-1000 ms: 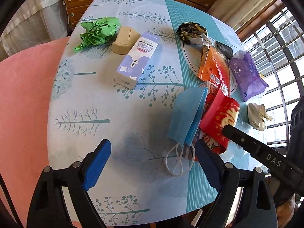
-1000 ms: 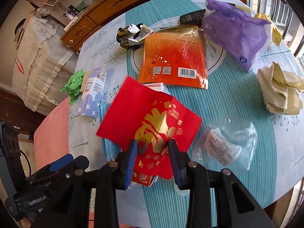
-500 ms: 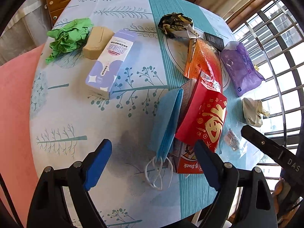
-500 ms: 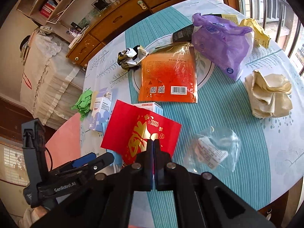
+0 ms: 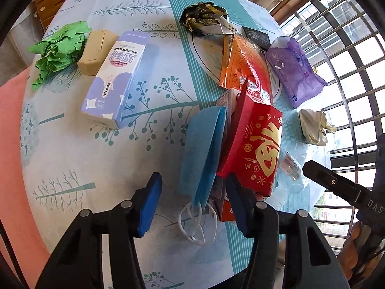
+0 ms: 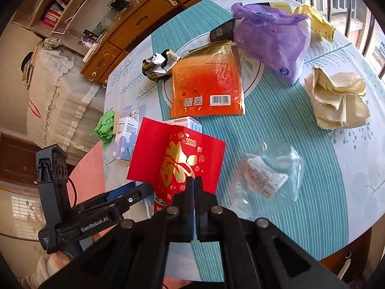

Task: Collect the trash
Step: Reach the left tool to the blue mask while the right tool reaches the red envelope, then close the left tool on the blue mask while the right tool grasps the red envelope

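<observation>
A folded blue face mask lies on the patterned tablecloth, its white ear loops trailing toward me. My left gripper straddles the mask's near end. Its jaws are closing, and the blue pads stand clear of the mask. My right gripper is shut on the lower edge of a red envelope with gold print, which tilts up off the table. The left wrist view shows the red envelope just right of the mask, and the right gripper's finger.
An orange packet, a purple bag, crumpled beige paper and a clear plastic wrapper lie to the right. Green crumpled paper, a beige block, a purple-white box and crumpled foil sit farther back. A small box lies under the envelope.
The right gripper closed on the red envelope and tilted it up. The left gripper came down over the blue mask and its jaws narrowed.
</observation>
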A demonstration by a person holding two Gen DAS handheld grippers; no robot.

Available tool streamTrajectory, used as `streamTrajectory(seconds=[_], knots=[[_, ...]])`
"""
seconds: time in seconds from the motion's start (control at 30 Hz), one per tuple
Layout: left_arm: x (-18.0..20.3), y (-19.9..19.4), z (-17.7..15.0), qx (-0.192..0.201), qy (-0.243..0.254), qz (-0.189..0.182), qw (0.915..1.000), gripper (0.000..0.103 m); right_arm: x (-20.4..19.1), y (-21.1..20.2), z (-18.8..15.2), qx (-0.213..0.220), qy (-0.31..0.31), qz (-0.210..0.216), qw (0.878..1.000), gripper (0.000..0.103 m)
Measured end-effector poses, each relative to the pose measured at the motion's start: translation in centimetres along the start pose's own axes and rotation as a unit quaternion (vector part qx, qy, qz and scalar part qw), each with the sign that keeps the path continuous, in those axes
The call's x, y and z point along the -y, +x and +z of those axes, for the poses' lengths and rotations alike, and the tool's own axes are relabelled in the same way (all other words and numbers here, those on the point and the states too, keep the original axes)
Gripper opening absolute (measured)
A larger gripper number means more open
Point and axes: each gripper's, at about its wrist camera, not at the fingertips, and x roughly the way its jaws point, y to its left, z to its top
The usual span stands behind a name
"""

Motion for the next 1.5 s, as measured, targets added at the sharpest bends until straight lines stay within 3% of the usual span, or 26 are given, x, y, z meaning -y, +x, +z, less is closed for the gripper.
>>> streamTrajectory(seconds=[0.13, 0.17, 0.23, 0.27, 0.3, 0.4, 0.5, 0.67, 0.77, 0.83, 0.87, 0.93, 0.97, 1.13, 1.23, 1.27, 1.33, 1.37, 1.4, 1.5], knots=[[-0.7, 0.5, -0.5, -0.009, 0.0, 0.008, 0.9999, 0.049, -0.8, 1.0, 0.1, -0.016, -0.007, 0.005, 1.0, 0.002], [-1.0, 0.6, -0.6, -0.011, -0.002, 0.009, 0.9999, 0.048, -1.1, 1.2, 0.1, -0.019, -0.011, 0.003, 1.0, 0.006], [-1.4, 1.0, -0.6, -0.016, -0.009, 0.008, 0.9998, 0.045, -1.5, 1.6, 0.2, -0.021, -0.017, -0.003, 1.0, 0.027], [-1.7, 1.0, -0.6, -0.017, -0.013, 0.005, 0.9998, 0.045, -1.6, 1.7, 0.3, -0.021, -0.019, -0.005, 1.0, 0.048], [-1.8, 1.2, -0.5, -0.018, -0.016, 0.002, 0.9997, 0.045, -1.7, 1.9, 0.4, -0.021, -0.023, -0.007, 1.0, 0.061], [-1.7, 1.7, 0.1, -0.02, -0.018, -0.004, 0.9996, 0.04, -2.0, 2.6, 0.8, -0.022, -0.032, -0.017, 0.999, 0.063], [-1.3, 2.5, 0.7, -0.028, -0.014, -0.009, 0.9995, 0.015, -2.1, 3.6, 1.3, -0.026, -0.032, -0.025, 0.999, 0.064], [-0.5, 2.7, 1.0, -0.016, 0.0, 0.004, 0.9999, 0.006, -2.2, 5.3, 1.7, -0.034, -0.027, -0.039, 0.998, 0.064], [-0.5, 2.3, 0.9, -0.009, -0.005, 0.004, 0.9999, 0.004, -2.1, 5.5, 1.7, -0.031, -0.014, -0.037, 0.999, 0.063], [-0.6, 2.0, 0.7, -0.006, -0.01, 0.004, 0.9999, 0.003, -1.8, 5.4, 1.7, -0.027, -0.007, -0.023, 0.999, 0.036], [-0.8, 1.7, 0.6, -0.004, -0.013, 0.003, 0.9999, 0.003, -1.7, 5.5, 1.8, -0.032, -0.006, -0.015, 0.999, 0.017], [-0.9, 1.3, 0.4, 0.001, -0.018, 0.002, 0.9998, 0.003, -1.6, 5.2, 1.8, -0.026, -0.009, -0.012, 1.0, 0.01], [-1.0, 1.0, 0.3, 0.002, -0.02, 0.001, 0.9998, 0.003, -1.7, 4.9, 1.8, -0.019, -0.014, -0.009, 1.0, 0.0], [-0.8, 0.1, -0.2, 0.014, -0.023, 0.009, 0.9996, 0.003, -1.6, 3.6, 1.9, -0.012, -0.013, 0.003, 1.0, 0.0], [-1.0, -0.5, -0.6, 0.019, -0.028, 0.01, 0.9994, 0.003, -0.4, 2.9, 2.3, -0.02, 0.017, -0.011, 1.0, 0.001], [-1.1, -0.7, -0.7, 0.02, -0.03, 0.009, 0.9993, 0.003, 0.3, 2.9, 2.4, -0.027, 0.034, -0.008, 0.999, 0.004], [-1.2, -0.7, -0.8, 0.021, -0.031, 0.01, 0.9993, 0.003, 1.5, 2.9, 2.5, -0.028, 0.057, 0.005, 0.998, 0.034], [-1.3, -0.6, -0.9, 0.02, -0.031, 0.011, 0.9993, 0.003, 1.8, 2.9, 2.5, -0.025, 0.064, 0.013, 0.998, 0.071], [-1.3, -0.5, -1.0, 0.018, -0.031, 0.012, 0.9993, 0.003, 2.0, 3.0, 2.5, -0.017, 0.067, 0.028, 0.997, 0.084], [-1.3, 0.0, -1.2, 0.01, -0.029, 0.015, 0.9994, 0.003, 2.2, 3.8, 2.3, -0.018, 0.079, 0.04, 0.996, 0.085]])
